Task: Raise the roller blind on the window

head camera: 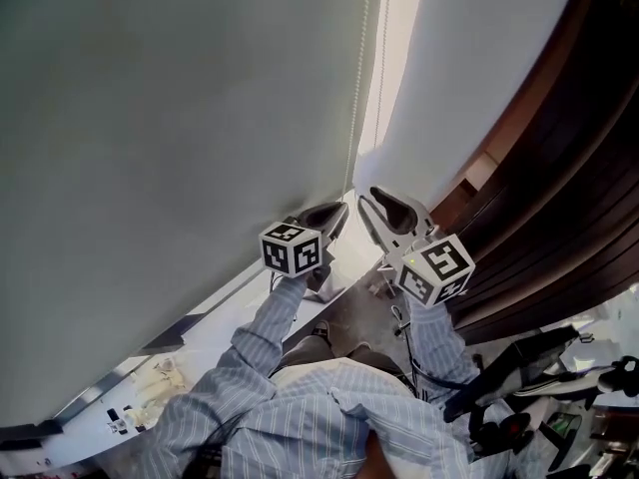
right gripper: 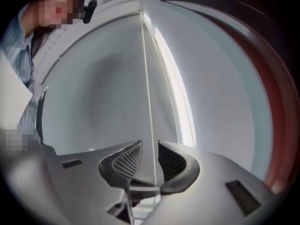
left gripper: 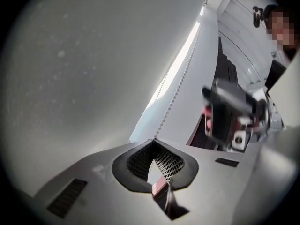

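The pale grey roller blind (head camera: 170, 138) fills the left of the head view and hangs low over the window. Its bead chain (head camera: 361, 68) drops along the blind's right edge. My left gripper (head camera: 341, 213) is shut on the bead chain (left gripper: 180, 86), which enters the closed tips (left gripper: 153, 142). Just to its right, my right gripper (head camera: 371, 200) is at about the same height. In the right gripper view its jaws (right gripper: 150, 159) stand open, and the chain (right gripper: 146, 78) runs between the pads without being pressed.
A bright strip of window (head camera: 384, 98) shows between the blind and a second white panel (head camera: 469, 68). Dark wooden slats (head camera: 559, 168) stand at the right. The white sill (head camera: 200, 317) runs below the blind. Black equipment (head camera: 529, 377) lies at the lower right.
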Tool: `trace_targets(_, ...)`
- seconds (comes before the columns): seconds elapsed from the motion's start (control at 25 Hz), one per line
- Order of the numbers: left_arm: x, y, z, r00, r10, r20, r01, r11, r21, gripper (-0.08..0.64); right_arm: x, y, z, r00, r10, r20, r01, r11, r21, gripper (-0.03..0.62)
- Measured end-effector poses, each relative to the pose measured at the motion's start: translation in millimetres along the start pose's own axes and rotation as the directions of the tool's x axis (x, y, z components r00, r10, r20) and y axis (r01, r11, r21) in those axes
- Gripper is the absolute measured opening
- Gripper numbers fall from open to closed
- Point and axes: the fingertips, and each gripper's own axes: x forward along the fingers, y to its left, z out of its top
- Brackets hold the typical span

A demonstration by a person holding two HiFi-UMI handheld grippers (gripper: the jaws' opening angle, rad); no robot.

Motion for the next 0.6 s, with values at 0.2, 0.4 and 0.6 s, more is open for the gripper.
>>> trace_targets(0.2,3.1,-5.1,-2.4,1.0,0.006,-0.011,-0.006,1.0,0.027,0.005,22.6,2.9,103.2,0.994,0.062,0.091,-0.049,0.988,-0.144,0.098)
trace_targets(0.4,1.9,-5.1,-2.6,1.0,0.028,-0.014,-0.027,0.998,0.06,0.005,43.2,3.7,144.9,0.985,0.079,0.153,-0.056,0.987,-0.148,0.098)
trace_targets(0.6,1.4,-5.2,-1.6,1.0,0.025,-0.003,-0.025,0.999,0.037,0.006,48.3,0.3,154.3,0.977,0.068,0.204,-0.053,0.995,-0.081,0.008)
